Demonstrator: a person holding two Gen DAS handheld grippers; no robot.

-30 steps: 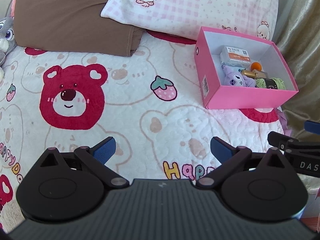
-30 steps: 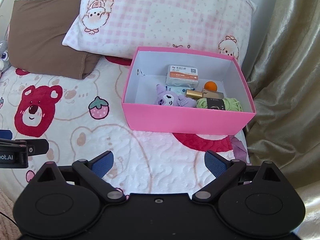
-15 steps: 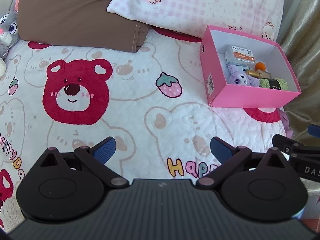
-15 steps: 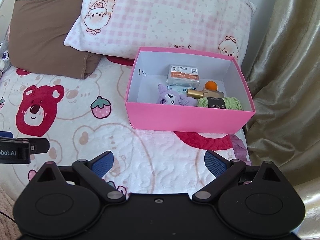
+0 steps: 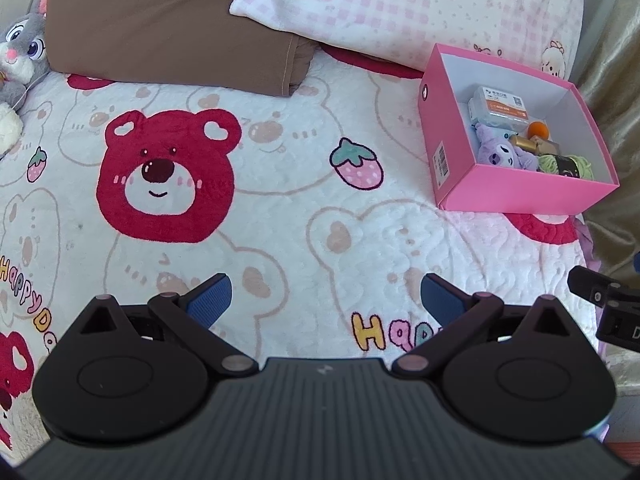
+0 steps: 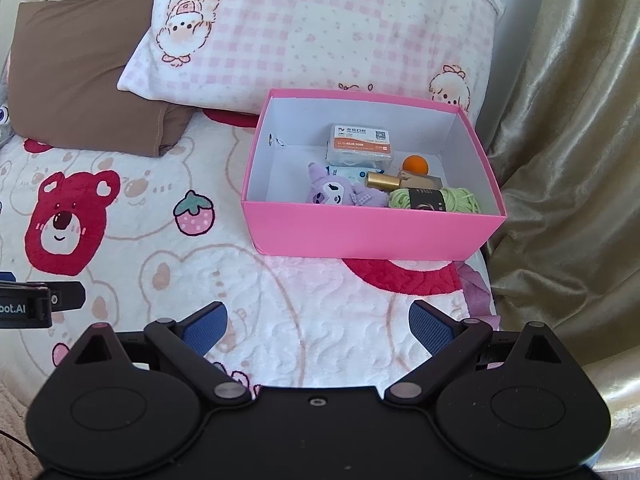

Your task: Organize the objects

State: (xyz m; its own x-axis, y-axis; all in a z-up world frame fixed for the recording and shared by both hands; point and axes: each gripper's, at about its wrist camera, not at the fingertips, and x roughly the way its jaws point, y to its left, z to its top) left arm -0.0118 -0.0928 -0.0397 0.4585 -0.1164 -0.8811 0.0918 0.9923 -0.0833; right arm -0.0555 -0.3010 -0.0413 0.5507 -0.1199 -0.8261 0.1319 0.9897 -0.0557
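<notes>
Only the left view shows a grey plush rabbit — far left of the pink box, whose long axis runs left-right. Left gripper and right gripper gape wide, empty.

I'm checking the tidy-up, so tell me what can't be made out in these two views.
- Pink box: in both views its near wall hides the floor in front of the purple plush and green yarn.
- Packet: label print too small to read.
- Grey rabbit toy: cut off by the left wrist view's left edge.
- Right tool: in the left wrist view, only a part shows at the right edge.
</notes>
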